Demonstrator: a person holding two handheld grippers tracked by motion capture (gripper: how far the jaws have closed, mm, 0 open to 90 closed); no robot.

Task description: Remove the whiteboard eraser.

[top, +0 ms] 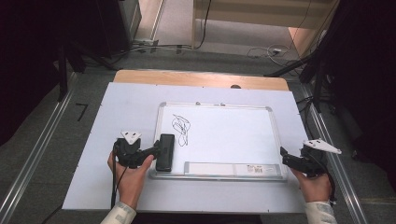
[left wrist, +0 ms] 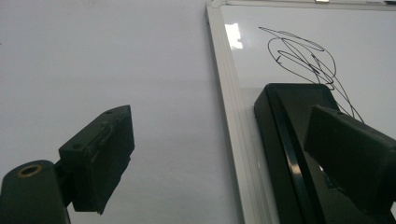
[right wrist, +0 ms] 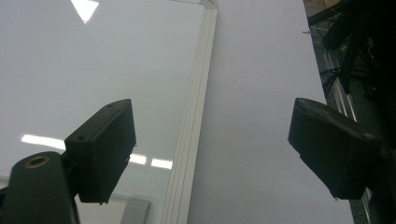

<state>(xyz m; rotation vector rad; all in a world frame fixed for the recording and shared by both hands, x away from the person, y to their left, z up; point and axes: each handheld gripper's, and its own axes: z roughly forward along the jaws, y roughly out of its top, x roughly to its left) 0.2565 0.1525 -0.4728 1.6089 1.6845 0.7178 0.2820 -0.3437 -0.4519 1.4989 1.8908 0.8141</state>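
Note:
A framed whiteboard point(top: 219, 135) lies on a white sheet point(top: 126, 112) and carries a black scribble point(top: 180, 130) near its left side. Below the scribble, a black eraser point(top: 165, 151) rests on the board's lower left corner. My left gripper point(top: 158, 149) is open at the eraser's left edge. In the left gripper view the gripper point(left wrist: 219, 140) has one jaw over the sheet and the other over the eraser point(left wrist: 289, 135), with the board's frame point(left wrist: 231, 121) between them. My right gripper point(top: 283, 156) is open at the board's lower right corner, and the gripper point(right wrist: 210, 140) straddles the frame point(right wrist: 194, 121).
A white strip with a barcode label point(top: 219, 169) lies along the board's bottom edge. The wooden table edge point(top: 201, 79) shows beyond the sheet. Metal rails point(top: 42, 144) run on the floor on both sides. Cables point(top: 266, 50) and dark stand legs point(top: 299, 65) sit behind the table.

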